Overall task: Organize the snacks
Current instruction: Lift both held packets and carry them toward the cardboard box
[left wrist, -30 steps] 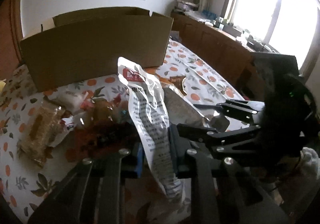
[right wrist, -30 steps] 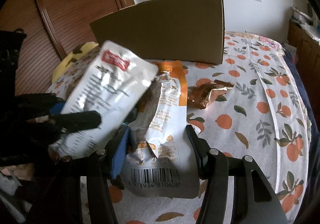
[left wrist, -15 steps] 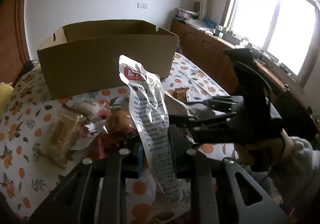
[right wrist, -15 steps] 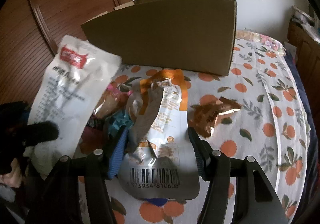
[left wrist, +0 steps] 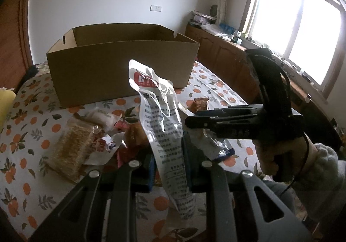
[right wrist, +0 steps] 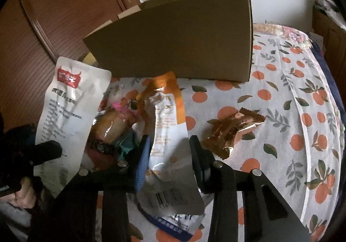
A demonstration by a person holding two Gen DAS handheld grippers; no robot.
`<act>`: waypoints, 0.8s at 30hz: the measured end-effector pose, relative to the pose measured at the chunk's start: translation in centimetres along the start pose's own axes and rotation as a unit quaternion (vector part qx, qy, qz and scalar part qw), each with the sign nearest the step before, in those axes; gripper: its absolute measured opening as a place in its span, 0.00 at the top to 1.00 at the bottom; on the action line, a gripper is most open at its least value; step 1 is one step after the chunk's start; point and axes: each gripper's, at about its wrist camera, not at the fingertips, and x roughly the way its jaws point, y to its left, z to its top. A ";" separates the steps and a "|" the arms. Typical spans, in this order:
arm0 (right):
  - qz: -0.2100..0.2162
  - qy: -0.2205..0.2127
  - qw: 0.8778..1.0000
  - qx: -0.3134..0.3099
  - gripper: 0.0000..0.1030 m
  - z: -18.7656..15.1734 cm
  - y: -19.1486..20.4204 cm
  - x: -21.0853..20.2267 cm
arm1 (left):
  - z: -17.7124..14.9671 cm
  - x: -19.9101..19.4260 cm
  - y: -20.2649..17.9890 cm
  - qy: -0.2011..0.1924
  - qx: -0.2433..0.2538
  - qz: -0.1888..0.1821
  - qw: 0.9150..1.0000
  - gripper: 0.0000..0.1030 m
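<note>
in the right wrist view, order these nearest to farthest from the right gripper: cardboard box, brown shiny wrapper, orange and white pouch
1. orange and white pouch: between the fingers of the right gripper, held.
2. brown shiny wrapper: just to the right, lying on the orange-print cloth.
3. cardboard box: farthest, standing at the back behind both.

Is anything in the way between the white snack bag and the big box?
Nothing visible blocks it. The left tool holds the white bag up in the air, above the other snacks lying on the cloth, and the box sits right behind, open on top. The bag must only clear the box's near wall.
</note>
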 end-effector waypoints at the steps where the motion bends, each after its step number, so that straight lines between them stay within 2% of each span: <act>1: 0.002 0.002 1.000 0.000 0.65 0.1 0.0 0.1 | 0.0 -0.1 -0.1 -0.001 0.002 0.000 1.000 0.82; 8: -0.005 0.007 1.000 -0.012 0.65 0.4 0.3 0.7 | -0.1 -0.7 -0.2 -0.005 0.002 0.002 1.000 0.82; 11: -0.009 0.017 1.000 -0.017 0.62 0.9 0.4 1.5 | -0.1 -0.9 -0.2 -0.004 0.001 0.001 1.000 0.82; 13: -0.006 0.026 0.999 -0.018 0.57 1.1 0.3 2.4 | -0.1 -1.1 -0.1 -0.005 0.000 0.001 1.000 0.82; 17: -0.010 0.032 0.999 -0.028 0.55 1.3 0.7 3.5 | -0.1 -1.6 0.0 -0.009 -0.001 0.001 1.000 0.82; 24: -0.033 -0.003 0.999 -0.037 0.67 1.4 1.5 2.2 | -0.1 -1.9 0.8 -0.010 -0.003 0.006 1.000 0.82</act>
